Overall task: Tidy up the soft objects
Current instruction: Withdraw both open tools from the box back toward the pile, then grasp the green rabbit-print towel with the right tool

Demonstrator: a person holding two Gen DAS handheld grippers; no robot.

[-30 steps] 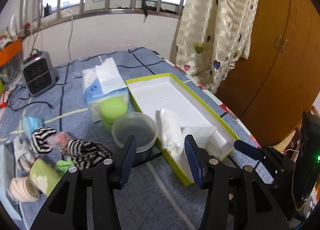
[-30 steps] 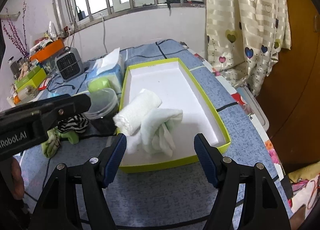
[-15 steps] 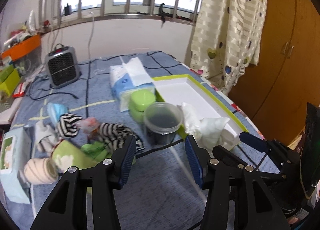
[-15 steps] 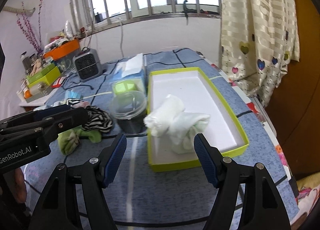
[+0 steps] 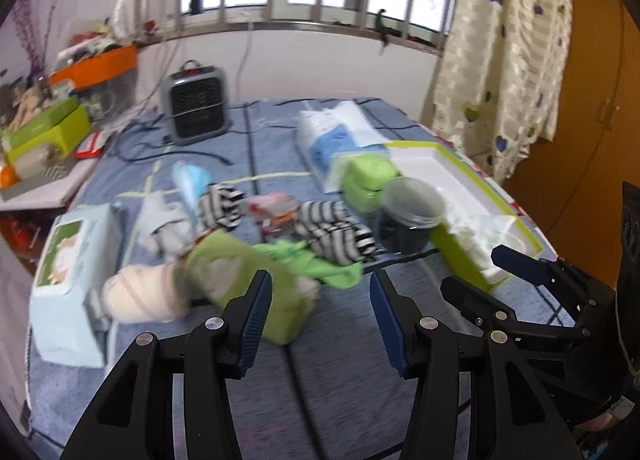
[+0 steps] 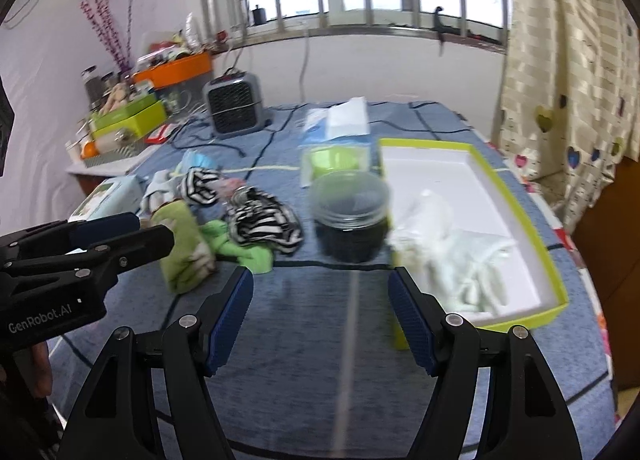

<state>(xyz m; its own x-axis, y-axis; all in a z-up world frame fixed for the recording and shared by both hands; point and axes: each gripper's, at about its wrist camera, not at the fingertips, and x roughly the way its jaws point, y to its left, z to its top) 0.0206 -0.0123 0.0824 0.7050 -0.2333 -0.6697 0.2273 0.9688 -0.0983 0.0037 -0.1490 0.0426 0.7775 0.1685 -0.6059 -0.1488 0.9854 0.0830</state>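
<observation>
A pile of soft things lies on the blue cloth: a green rolled towel (image 5: 244,280) (image 6: 182,244), a beige roll (image 5: 140,298), striped black-and-white cloths (image 5: 336,236) (image 6: 262,219), and a bright green rag (image 5: 316,264). Two white rolled cloths (image 6: 460,256) lie inside the white tray with a lime rim (image 6: 532,227) (image 5: 516,219). My left gripper (image 5: 320,320) stands open just before the green towel, nothing between its fingers. My right gripper (image 6: 322,316) is open and empty over bare cloth, before the dark jar (image 6: 350,215). The left gripper (image 6: 120,236) also shows at the left of the right wrist view.
A dark plastic jar (image 5: 410,219), a lime lidded tub (image 5: 368,179) and a tissue pack (image 5: 340,135) stand beside the tray. A wipes pack (image 5: 72,284) lies at the left, a small grey heater (image 5: 196,103) at the back. Shelf clutter sits far left; curtain and wardrobe at the right.
Both grippers have swung left, away from the tray and toward the pile of soft things. The left one now faces the green towel, the right one the dark jar. Both stay open and empty.
</observation>
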